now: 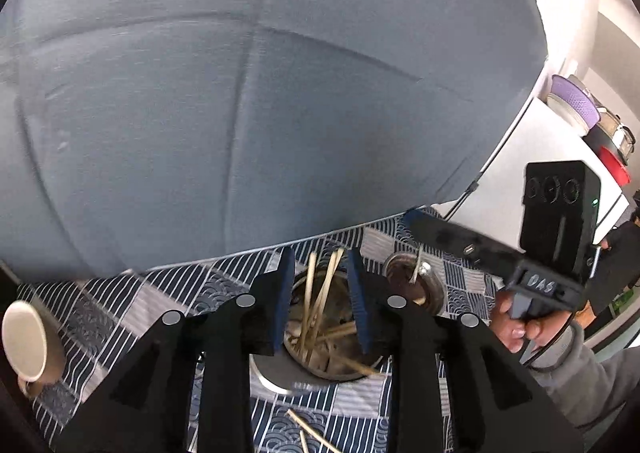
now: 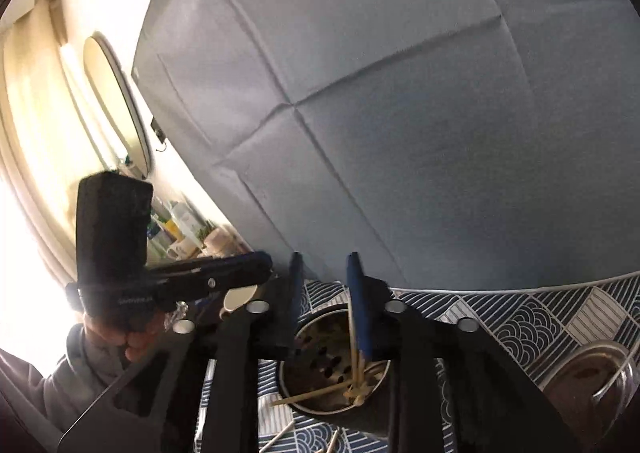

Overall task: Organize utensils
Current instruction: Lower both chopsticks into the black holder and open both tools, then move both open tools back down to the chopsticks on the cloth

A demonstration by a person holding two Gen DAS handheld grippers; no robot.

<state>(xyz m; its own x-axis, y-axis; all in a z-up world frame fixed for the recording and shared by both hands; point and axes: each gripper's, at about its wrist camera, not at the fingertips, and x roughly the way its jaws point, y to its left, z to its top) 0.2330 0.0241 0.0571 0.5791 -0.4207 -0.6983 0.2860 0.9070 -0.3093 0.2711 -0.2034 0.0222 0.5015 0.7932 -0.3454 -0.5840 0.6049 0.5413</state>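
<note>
A perforated metal holder [image 1: 280, 373] [image 2: 320, 357] stands on the patterned tablecloth with several wooden chopsticks [image 1: 316, 293] [image 2: 320, 393] in it. My left gripper [image 1: 320, 257] hovers over the holder, open; the chopsticks stand in the gap and neither pad presses them. My right gripper [image 2: 324, 265] is open above the same holder, and one chopstick [image 2: 353, 337] runs along the inner face of its right pad. The right gripper [image 1: 416, 221] also shows from the side in the left wrist view. Loose chopsticks [image 1: 308, 429] [image 2: 280, 437] lie on the cloth in front.
A second metal cup [image 1: 436, 285] [image 2: 592, 373] with a spoon in it stands to the right of the holder. A cream mug [image 1: 24, 337] sits at the left. A large grey-blue padded surface [image 1: 240, 93] rises right behind the table edge. A person's hand [image 1: 520, 325] holds the right gripper.
</note>
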